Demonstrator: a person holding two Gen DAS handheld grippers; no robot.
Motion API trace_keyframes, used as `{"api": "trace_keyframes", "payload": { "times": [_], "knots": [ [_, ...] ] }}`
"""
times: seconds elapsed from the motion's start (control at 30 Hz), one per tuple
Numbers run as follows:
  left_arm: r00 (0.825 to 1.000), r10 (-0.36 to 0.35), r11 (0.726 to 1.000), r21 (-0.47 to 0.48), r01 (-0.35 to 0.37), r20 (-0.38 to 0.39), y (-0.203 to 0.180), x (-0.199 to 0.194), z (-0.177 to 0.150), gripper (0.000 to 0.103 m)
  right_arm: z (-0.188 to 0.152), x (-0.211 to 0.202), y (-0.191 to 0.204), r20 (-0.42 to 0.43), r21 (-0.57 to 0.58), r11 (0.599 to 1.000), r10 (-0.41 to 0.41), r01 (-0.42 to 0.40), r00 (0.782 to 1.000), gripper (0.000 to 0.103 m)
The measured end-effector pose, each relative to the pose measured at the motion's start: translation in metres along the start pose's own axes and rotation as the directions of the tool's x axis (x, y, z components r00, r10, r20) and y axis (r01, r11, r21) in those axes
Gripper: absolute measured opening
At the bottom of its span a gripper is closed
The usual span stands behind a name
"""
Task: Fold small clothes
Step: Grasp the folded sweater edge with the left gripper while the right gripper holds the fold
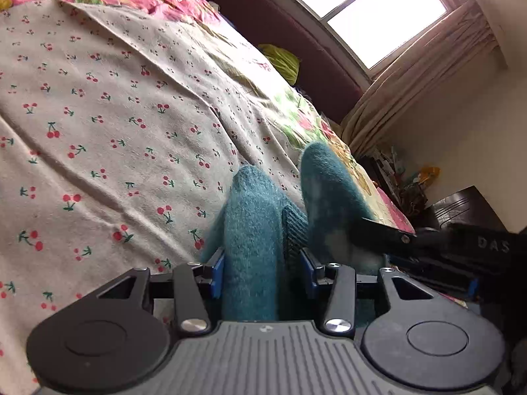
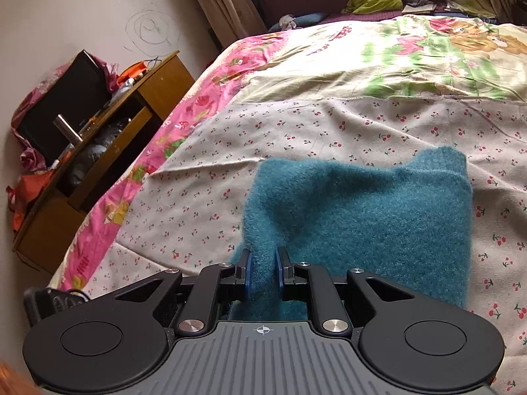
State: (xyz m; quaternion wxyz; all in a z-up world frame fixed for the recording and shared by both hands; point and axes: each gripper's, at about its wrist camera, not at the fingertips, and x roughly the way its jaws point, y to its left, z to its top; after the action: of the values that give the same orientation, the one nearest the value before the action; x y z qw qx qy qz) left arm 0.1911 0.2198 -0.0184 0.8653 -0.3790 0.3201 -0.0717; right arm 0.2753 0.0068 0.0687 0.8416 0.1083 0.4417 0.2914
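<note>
Fold's only partway, I'd guess: the fuzzy teal garment (image 2: 362,210) lies bunched on the cherry-print sheet (image 2: 329,125). Right gripper (image 2: 262,268) pinches its near edge; left gripper (image 1: 262,271) sits spread, fabric between its pads but loose. Flattening's still left.

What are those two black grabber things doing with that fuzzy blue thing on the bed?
A person is folding a fuzzy teal sweater on a bed covered by a cherry-print sheet. The right tool is pinching a bunched edge of the sweater. The left tool has sweater fabric between its fingers, but they stand wider, so its grip looks loose.
</note>
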Motion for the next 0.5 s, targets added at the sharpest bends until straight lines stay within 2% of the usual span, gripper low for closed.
{"api": "trace_keyframes", "payload": {
  "times": [0.03, 0.1, 0.2, 0.27, 0.37, 0.43, 0.5],
  "knots": [
    [1.000, 0.009, 1.000, 0.002, -0.009, -0.004, -0.001, 0.006, 0.004, 0.052, 0.000, -0.002, -0.003, 0.004, 0.006, 1.000, 0.005, -0.005, 1.000, 0.015],
    [1.000, 0.016, 1.000, 0.025, -0.016, -0.002, -0.006, 0.014, 0.010, 0.044, 0.000, -0.005, -0.006, 0.006, 0.016, 1.000, 0.015, -0.015, 1.000, 0.015],
    [1.000, -0.022, 0.999, 0.043, 0.023, -0.021, -0.016, 0.033, 0.020, 0.029, 0.002, -0.013, -0.012, 0.016, 0.050, 0.998, 0.028, -0.029, 0.999, 0.015],
    [0.999, -0.044, 0.996, 0.082, 0.046, -0.028, -0.029, 0.039, 0.026, 0.028, 0.005, -0.024, -0.014, 0.035, 0.073, 0.997, 0.038, -0.041, 0.999, 0.015],
    [0.995, -0.095, 0.984, 0.150, 0.093, 0.004, -0.045, 0.030, 0.031, 0.028, 0.008, -0.043, -0.010, 0.072, 0.065, 0.997, 0.042, -0.046, 0.997, 0.015],
    [0.993, -0.116, 0.983, 0.149, 0.110, 0.035, -0.041, 0.028, 0.037, 0.028, 0.010, -0.042, -0.006, 0.091, 0.064, 0.997, 0.038, -0.044, 0.995, 0.015],
    [0.995, -0.100, 0.991, 0.093, 0.097, 0.024, -0.027, 0.040, 0.041, 0.027, 0.010, -0.024, -0.005, 0.077, 0.096, 0.994, 0.036, -0.044, 0.996, 0.015]
  ]
}}
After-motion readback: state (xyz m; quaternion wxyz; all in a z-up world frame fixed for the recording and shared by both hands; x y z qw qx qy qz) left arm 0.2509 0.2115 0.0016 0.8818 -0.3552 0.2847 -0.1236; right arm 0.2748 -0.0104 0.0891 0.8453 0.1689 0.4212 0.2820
